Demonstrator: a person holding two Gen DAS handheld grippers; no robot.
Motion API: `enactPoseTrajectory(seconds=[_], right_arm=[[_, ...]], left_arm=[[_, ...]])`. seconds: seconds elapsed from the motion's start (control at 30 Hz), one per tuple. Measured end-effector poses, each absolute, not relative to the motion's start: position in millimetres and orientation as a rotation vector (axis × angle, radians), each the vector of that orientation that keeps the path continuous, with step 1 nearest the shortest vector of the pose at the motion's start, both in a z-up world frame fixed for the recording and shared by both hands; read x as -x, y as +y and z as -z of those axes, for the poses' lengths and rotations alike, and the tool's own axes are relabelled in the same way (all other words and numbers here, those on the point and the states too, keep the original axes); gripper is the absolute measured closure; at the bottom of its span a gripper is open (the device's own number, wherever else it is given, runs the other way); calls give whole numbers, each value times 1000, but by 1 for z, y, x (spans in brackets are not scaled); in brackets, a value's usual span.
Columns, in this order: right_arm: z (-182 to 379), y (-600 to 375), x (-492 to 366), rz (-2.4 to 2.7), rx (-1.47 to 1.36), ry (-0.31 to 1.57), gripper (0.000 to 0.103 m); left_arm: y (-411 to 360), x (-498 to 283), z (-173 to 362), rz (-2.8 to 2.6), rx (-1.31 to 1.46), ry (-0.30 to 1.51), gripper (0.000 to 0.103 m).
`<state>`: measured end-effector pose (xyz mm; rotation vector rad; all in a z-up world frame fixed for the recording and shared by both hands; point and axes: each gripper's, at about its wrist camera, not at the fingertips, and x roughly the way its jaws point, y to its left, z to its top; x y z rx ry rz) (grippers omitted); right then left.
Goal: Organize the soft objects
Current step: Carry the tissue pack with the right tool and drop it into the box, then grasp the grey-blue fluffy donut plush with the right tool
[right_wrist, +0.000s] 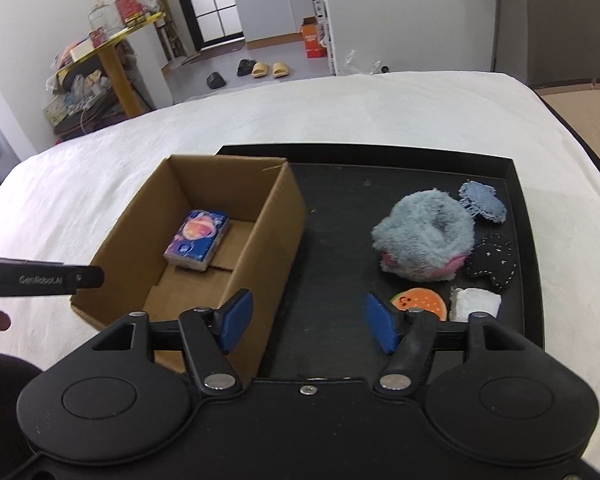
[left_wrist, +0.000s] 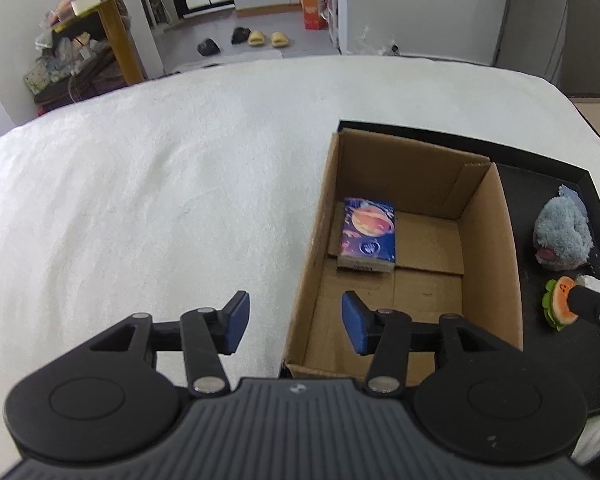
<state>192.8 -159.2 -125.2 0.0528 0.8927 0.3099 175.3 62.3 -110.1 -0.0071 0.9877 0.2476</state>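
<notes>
While both claws, left [left_wrist: 291,322] and right [right_wrist: 308,322], gaped empty, you needed the right squarely over the burger toy [right_wrist: 420,305] near the tray's [right_wrist: 518,240] front edge.

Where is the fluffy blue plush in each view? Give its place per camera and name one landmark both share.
Left wrist view: the fluffy blue plush sits at the far right edge, on the black tray, right of the cardboard box.
Right wrist view: it sits right of centre on the tray, above the burger-shaped toy.
Shared landmark: the tissue pack with a planet print, lying inside the box.
</notes>
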Motion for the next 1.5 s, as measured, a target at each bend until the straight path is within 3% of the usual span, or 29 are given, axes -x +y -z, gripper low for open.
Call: enactPoseTrajectory(seconds=[0.23,1.07,1.17,1.4,1.5], right_arm=[[129,-176,-204,-250,-62,842,26],[191,-205,-284,-105,-90,915,14],[199,-209,-296,-81,-139,938,8],[210,-210,-309,-78,-173,954,9],[214,-207,-310,-82,-135,977,21]], left_arm=[[52,-174,103,-312,-53,916,48],[19,-211,129,-393,-231,1005,43],[18,-213,131,-408,-244,1012,43],[16,-224,141,-459,-280,1069,43],[13,-224,140,-452,-292,1065,43]])
